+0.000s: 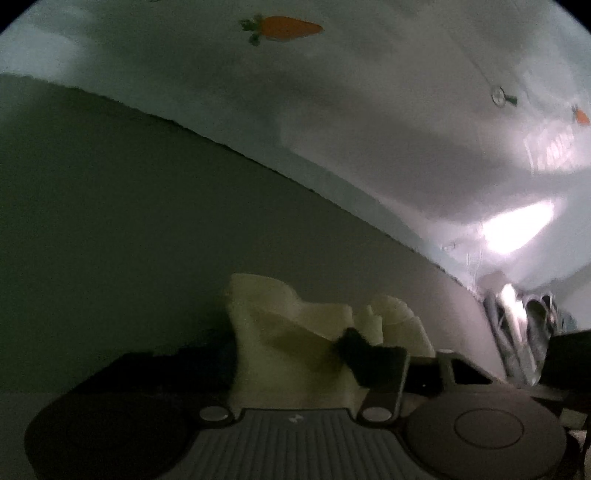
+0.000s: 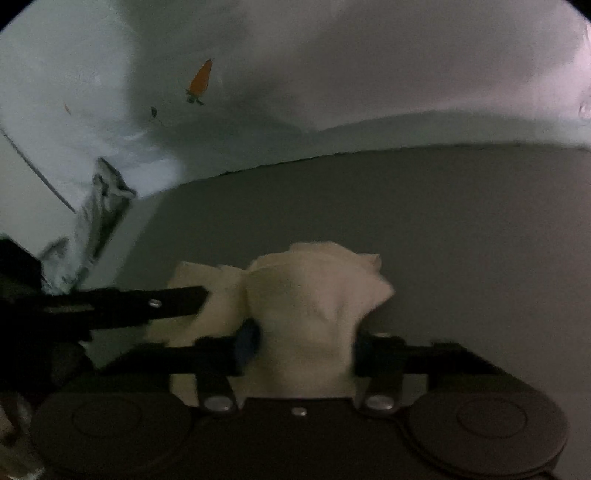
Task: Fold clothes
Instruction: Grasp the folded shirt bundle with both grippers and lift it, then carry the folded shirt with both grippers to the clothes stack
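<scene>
A cream cloth point(image 1: 288, 347) stands bunched up between the fingers of my left gripper point(image 1: 291, 365), which is shut on it just above a grey surface point(image 1: 129, 221). In the right wrist view the same cream cloth point(image 2: 306, 306) bulges up between the black fingers of my right gripper point(image 2: 303, 350), also shut on it. A black finger point(image 2: 159, 302) of the left gripper reaches in from the left and meets the cloth's left fold. The scene is dim, and the cloth's lower part is hidden behind the gripper bodies.
A white sheet with orange carrot prints point(image 1: 284, 27) lies beyond the grey surface's edge point(image 2: 332, 155). A grey-and-white patterned bundle point(image 2: 99, 218) sits at that edge, also visible as the bundle point(image 1: 517, 325) at the right of the left wrist view.
</scene>
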Available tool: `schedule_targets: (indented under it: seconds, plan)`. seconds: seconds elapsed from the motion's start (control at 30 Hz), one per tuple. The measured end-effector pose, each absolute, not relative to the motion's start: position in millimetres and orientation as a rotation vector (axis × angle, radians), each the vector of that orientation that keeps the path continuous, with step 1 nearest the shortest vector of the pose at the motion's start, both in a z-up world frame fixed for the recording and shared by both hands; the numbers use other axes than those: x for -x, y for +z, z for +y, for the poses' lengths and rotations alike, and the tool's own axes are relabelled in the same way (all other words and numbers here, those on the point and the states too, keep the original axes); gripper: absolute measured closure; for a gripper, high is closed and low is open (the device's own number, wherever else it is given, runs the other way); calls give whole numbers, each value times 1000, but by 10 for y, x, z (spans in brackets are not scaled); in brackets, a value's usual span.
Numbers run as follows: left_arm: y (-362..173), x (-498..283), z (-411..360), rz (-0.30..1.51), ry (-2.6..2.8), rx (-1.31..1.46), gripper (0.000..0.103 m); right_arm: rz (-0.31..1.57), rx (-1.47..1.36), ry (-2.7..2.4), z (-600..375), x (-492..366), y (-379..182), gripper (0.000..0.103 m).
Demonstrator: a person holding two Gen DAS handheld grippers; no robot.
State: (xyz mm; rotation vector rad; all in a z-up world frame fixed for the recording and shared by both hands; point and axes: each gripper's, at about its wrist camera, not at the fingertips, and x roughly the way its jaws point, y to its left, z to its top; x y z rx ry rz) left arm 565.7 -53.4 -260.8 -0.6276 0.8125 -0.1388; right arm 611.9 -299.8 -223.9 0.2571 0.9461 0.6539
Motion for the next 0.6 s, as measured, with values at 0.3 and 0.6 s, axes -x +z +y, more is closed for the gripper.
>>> schedule_targets:
  seconds: [0.3, 0.6]
  plan:
    - [-2312, -5378, -692, 781, -218, 698, 81, 964, -674, 623, -3213, -5857, -2141, 78]
    - [-1691, -4458, -765, 631, -322, 770, 82, 840, -1011, 639, -3536, -4917, -1718, 79]
